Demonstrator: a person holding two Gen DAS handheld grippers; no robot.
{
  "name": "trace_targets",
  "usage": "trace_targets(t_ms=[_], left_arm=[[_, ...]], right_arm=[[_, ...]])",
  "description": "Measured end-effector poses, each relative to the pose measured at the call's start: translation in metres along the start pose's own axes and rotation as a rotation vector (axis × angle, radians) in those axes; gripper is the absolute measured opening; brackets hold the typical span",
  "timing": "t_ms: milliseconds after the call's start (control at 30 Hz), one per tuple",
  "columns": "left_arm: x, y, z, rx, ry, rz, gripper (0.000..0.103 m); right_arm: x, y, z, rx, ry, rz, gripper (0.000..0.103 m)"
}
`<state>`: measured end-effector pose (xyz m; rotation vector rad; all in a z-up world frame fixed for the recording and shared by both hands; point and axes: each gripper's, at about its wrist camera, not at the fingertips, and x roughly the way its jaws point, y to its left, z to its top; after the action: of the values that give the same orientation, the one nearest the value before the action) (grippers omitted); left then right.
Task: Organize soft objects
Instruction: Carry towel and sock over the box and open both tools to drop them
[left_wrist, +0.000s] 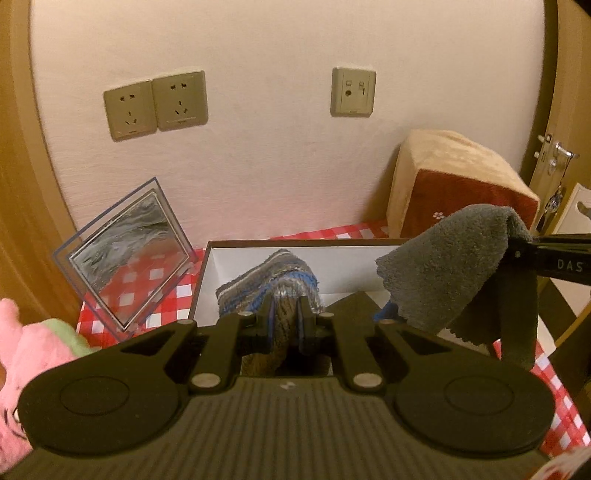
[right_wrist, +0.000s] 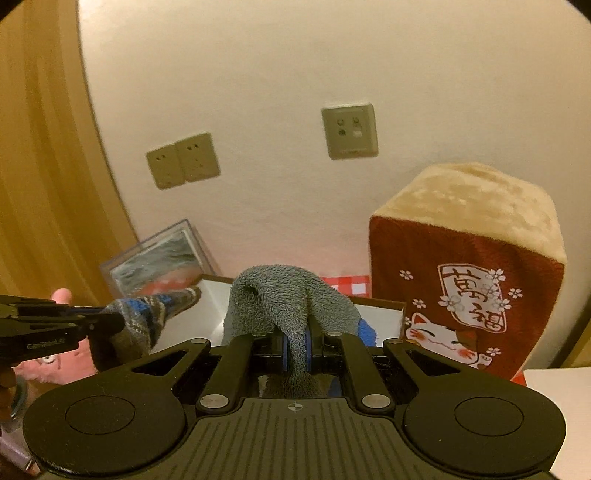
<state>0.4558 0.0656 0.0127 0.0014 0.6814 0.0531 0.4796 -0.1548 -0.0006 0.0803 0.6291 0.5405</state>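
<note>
My left gripper (left_wrist: 285, 310) is shut on a striped grey, brown and blue knitted sock (left_wrist: 273, 280), which hangs over the open white box (left_wrist: 332, 251). The same sock (right_wrist: 147, 321) shows at the left of the right wrist view, pinched by the left gripper (right_wrist: 107, 321). My right gripper (right_wrist: 295, 347) is shut on a fluffy grey cloth (right_wrist: 273, 295) with a blue edge, held above the box (right_wrist: 384, 317). In the left wrist view that grey cloth (left_wrist: 450, 266) droops from the right gripper (left_wrist: 517, 247) over the box's right end.
A red-and-white checked cloth (left_wrist: 147, 280) covers the table. A clear acrylic frame (left_wrist: 125, 251) leans left of the box. A plush red and beige block cushion (right_wrist: 469, 266) with a cat print stands at the right. A pink plush toy (left_wrist: 22, 354) lies at the left. Wall sockets (left_wrist: 155, 105) sit above.
</note>
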Motion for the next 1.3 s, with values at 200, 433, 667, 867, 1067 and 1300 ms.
trace_targets(t_ms=[200,433,667,867,1067,1300], left_arm=[[0.03,0.003,0.005,0.013,0.029,-0.003,0.011],[0.055,0.004,0.013,0.048,0.035,-0.038,0.018],[0.063,0.012,0.016,0.036,0.052,-0.027,0.027],[0.06,0.018,0.01,-0.009,0.087,-0.026,0.029],[0.053,0.016,0.003,-0.019,0.108,-0.037,0.036],[0.039,0.017,-0.007,-0.033,0.119,-0.036,0.042]], right_arm=[[0.026,-0.01,-0.001,0.045,0.026,-0.029,0.009],[0.048,-0.014,-0.002,0.084,0.04,-0.05,0.009],[0.06,-0.015,-0.004,0.1,0.053,-0.064,0.009],[0.063,-0.017,-0.003,0.13,0.037,-0.061,0.009],[0.065,-0.012,-0.004,0.101,0.019,-0.07,0.071],[0.055,-0.013,-0.01,0.061,0.014,-0.076,0.081]])
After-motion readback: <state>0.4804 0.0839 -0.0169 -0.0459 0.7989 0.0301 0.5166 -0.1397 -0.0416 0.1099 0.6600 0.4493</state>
